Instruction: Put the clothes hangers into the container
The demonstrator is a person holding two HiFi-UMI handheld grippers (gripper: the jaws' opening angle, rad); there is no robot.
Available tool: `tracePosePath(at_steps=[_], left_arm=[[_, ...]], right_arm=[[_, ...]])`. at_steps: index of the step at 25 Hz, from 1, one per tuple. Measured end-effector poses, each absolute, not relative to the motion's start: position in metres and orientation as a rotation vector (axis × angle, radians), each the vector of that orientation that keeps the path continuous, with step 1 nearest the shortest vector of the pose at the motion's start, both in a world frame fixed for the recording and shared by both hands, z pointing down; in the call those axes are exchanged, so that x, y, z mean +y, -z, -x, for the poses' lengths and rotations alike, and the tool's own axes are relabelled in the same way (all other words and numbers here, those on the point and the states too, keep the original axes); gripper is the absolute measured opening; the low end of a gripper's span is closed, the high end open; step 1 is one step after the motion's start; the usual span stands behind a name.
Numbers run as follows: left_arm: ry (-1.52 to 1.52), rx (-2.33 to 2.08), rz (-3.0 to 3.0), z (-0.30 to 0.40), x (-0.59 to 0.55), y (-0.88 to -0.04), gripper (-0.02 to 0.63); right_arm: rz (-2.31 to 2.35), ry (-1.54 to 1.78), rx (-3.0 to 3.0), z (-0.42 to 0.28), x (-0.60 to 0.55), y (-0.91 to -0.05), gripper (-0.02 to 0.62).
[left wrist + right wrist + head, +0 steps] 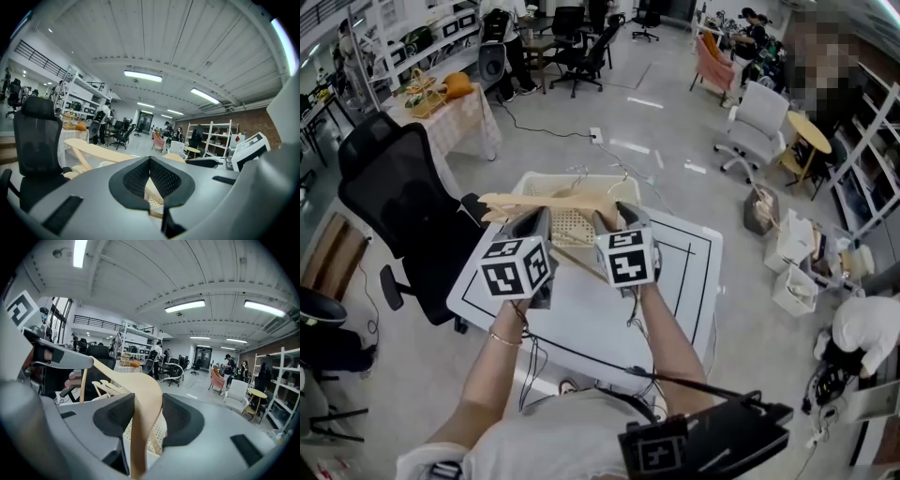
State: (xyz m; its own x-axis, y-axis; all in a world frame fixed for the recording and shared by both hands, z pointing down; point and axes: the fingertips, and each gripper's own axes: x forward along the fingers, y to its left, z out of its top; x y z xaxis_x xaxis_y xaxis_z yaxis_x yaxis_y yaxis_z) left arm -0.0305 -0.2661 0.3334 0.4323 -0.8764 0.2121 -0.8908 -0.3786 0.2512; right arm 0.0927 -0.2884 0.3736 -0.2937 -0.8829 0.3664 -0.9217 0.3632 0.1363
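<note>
So the person has both tongs up over the white worktop (675, 272), close side by side. The right tongs (147, 401) are clamped on a wooden hanger (117, 378). You can see the pale wood pinched between the two black pads, and its arm sweeps off toward 10 o'clock. From above, that hanger lies roughly level across the tips of both tongs, hovering over the near edge of the container (546, 178).

The left tongs (150, 161) are pressed together at the tips and I can't see anything between the pads. The hanger runs just past them, and I honestly can't tell if it's touching.

The container is a white perforated basket at the worktop's 12 o'clock end. There are other hangers (101, 387) already lying in it, with wire hooks poking up at the far rim. A black office chair (403, 197) sits off the worktop at about 9 o'clock.
</note>
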Motion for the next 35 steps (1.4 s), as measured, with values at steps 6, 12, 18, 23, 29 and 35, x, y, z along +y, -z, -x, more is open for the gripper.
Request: tracePosePath(at_steps=[6,12,18,23,29,35], left_arm=[[-0.054,-1.517,-2.395,0.024,-0.292,-0.313,0.009],[-0.075,-1.506,-2.398,0.017,-0.322,-0.321,0.009],[-0.091,-1.503,-2.357,0.013,-0.343,-0.345,0.011],[-0.125,-1.511,-2.309,0.016,-0.363,-0.369,0.011],[-0.137,-1.523,-2.27,0.013,-0.384,-0.386,0.009],[-0.144,-1.522,-2.255,0.012,-0.406,-0.398,0.009]], right_arm=[[-1.535,-0.088,-2.304,-0.087,-0.323,-0.344,0.192],[-1.49,-0.08,-2.332,-0.08,-0.365,-0.343,0.192],[-1.437,-0.098,-2.397,-0.073,-0.404,-0.355,0.192],[-1.341,-0.102,-2.407,-0.064,-0.428,-0.382,0.192],[-1.257,-0.11,-2.422,-0.055,-0.453,-0.401,0.192],[-1.21,-0.098,-2.416,-0.044,-0.474,-0.421,0.192]])
